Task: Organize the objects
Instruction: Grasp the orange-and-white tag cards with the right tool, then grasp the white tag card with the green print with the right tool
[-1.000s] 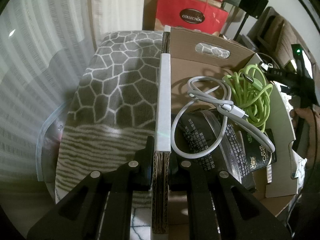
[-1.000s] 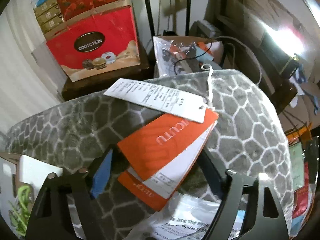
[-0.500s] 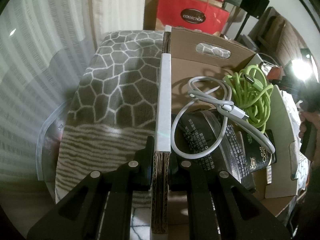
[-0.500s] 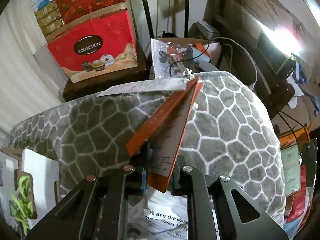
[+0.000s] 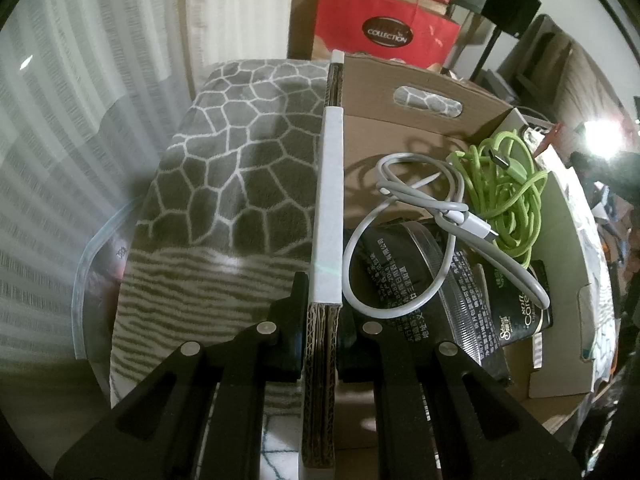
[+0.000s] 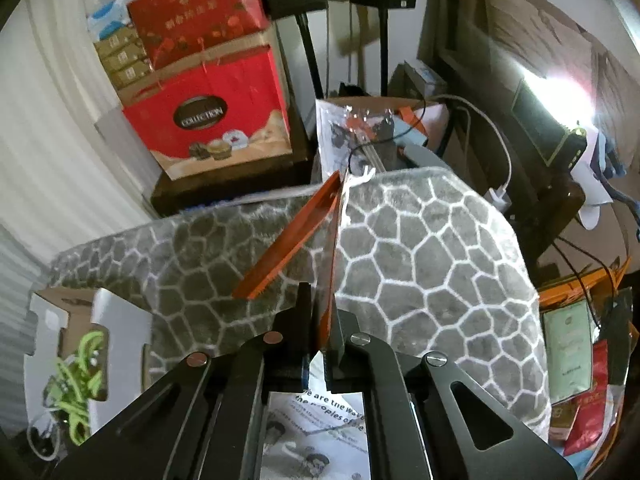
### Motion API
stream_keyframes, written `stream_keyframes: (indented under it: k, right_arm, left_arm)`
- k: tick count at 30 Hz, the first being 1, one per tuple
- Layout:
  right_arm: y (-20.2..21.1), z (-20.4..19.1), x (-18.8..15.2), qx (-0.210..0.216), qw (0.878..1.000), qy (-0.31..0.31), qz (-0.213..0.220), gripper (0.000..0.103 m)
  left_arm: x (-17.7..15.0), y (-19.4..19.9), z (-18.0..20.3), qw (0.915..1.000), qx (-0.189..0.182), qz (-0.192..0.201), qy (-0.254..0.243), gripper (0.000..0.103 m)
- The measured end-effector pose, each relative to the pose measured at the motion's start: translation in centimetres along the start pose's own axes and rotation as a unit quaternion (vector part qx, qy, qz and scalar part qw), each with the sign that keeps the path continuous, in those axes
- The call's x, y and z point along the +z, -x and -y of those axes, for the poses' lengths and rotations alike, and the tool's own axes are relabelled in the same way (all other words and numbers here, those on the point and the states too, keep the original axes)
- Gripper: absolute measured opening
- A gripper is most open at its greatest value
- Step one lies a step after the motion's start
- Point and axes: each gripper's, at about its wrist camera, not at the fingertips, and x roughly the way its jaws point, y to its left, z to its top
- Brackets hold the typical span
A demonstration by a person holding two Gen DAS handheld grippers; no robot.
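My left gripper is shut on the left wall of a cardboard box, which has a white strip along its top edge. Inside the box lie a grey cable, a green cable and dark packets. My right gripper is shut on a set of orange and white paper tags joined by a white string, held edge-on above a grey honeycomb-patterned blanket. The box also shows at the lower left of the right wrist view.
A red gift bag marked COLLECTION stands behind the blanket on a dark stand. A printed sheet lies under my right gripper. Cluttered cables, packets and a bright lamp sit to the right. White curtains hang at left.
My right gripper closed on the orange tags, which were lying flat between its open fingers, and raised them until they stand edge-on. The left gripper and the box have not moved.
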Motion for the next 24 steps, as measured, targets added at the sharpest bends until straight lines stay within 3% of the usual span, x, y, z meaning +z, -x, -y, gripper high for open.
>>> stream_keyframes:
  k: [10,24]
  right_arm:
    - [4.4,-1.1,0.8,0.026,0.999,0.007,0.038,0.003]
    - [10.8,-5.8,1.0,0.087,0.991,0.054,0.085,0.002]
  left_arm:
    - [0.2,-0.2,-0.1,1.0,0.001,-0.002,0.002,0.01]
    - [0.2,-0.1,-0.2,1.0,0.001,-0.004,0.004,0.01]
